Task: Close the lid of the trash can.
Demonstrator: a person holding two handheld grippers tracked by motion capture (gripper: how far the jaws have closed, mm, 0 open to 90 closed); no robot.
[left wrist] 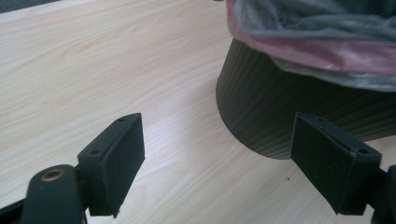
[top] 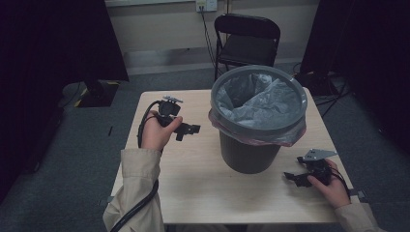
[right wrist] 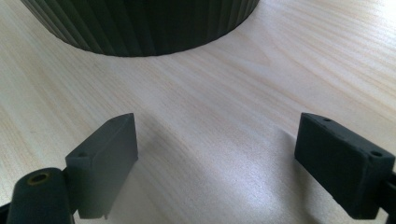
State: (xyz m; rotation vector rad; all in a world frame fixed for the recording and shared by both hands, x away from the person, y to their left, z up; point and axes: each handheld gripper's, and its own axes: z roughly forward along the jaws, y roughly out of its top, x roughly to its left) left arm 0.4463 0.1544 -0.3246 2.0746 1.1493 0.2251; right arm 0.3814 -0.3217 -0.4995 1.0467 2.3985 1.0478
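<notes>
Nearest, right claw low over the desk, jaws spread wide, gripping nothing. Farther back, left claw likewise agape and empty, pointing at the bin. Bin upright mid-desk between both, apart from each, grey liner with perhaps a pink one beneath. Beyond, a chair.

Black folding chair behind table, wall outlet above it.

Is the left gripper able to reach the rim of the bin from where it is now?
Probably yes: the left gripper, jaws open, faces the bin with bare table between.
</notes>
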